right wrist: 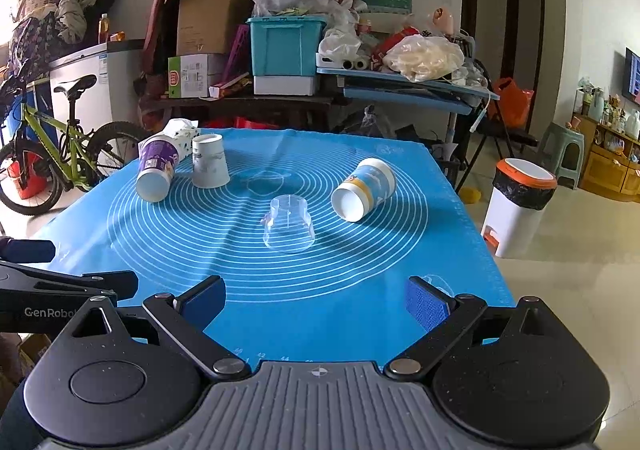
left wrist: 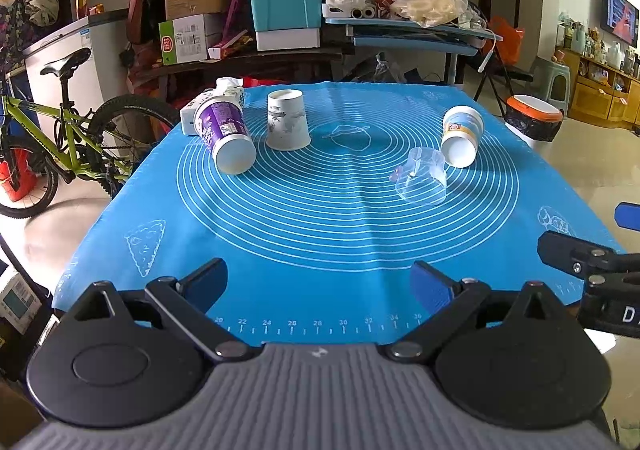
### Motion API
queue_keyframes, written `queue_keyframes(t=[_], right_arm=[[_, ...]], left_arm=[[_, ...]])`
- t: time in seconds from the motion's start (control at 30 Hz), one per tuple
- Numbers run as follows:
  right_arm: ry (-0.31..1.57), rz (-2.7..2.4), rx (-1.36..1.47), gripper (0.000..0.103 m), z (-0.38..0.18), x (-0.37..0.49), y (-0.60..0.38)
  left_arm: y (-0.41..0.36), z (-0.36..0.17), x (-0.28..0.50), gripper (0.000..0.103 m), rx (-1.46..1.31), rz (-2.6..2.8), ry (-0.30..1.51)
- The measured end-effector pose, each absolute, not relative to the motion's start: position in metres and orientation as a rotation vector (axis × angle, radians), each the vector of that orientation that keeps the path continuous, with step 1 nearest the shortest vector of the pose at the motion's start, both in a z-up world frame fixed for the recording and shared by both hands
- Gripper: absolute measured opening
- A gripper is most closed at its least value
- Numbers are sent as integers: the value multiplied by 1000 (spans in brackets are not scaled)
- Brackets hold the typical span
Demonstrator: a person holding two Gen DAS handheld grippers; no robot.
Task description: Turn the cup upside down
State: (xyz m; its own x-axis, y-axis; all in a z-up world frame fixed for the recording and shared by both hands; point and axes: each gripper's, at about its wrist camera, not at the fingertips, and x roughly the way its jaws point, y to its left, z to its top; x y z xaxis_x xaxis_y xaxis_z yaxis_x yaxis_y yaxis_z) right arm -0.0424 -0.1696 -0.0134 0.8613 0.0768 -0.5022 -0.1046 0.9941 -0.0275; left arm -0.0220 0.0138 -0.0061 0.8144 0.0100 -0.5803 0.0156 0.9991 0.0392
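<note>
- purple cup [left wrist: 226, 137] at far left of blue mat [left wrist: 320, 250]: on its side, base toward the camera, leaning on a tissue pack [left wrist: 200, 111]. Grab mid-body and roll it mouth-down; the paper wall probably crushes if squeezed hard.
- grey-print paper cup [left wrist: 287, 119] just right of it: wide end on the mat, closed narrow end up, so it looks already flipped. Leave it.
- clear plastic cup [right wrist: 289, 226] centre-right on the mat: also wide end down, hard to see against the rings.
- blue-and-yellow cup [right wrist: 362, 187] to the right: on its side, base toward the camera, well clear of the others; easiest pick for the right side.
- left gripper [left wrist: 320, 286]: fingers spread wide, nothing held, hovering at the mat's near edge.
- right gripper [right wrist: 316, 304]: same, spread and empty, near edge.
</note>
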Motion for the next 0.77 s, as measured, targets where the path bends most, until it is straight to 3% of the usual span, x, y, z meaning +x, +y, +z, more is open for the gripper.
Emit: queue_keyframes(t=[0.77], right_arm=[[526,92,-53,97,-14,-44,-171]], left_arm=[[13,-7,-23,97,49,-6,617]])
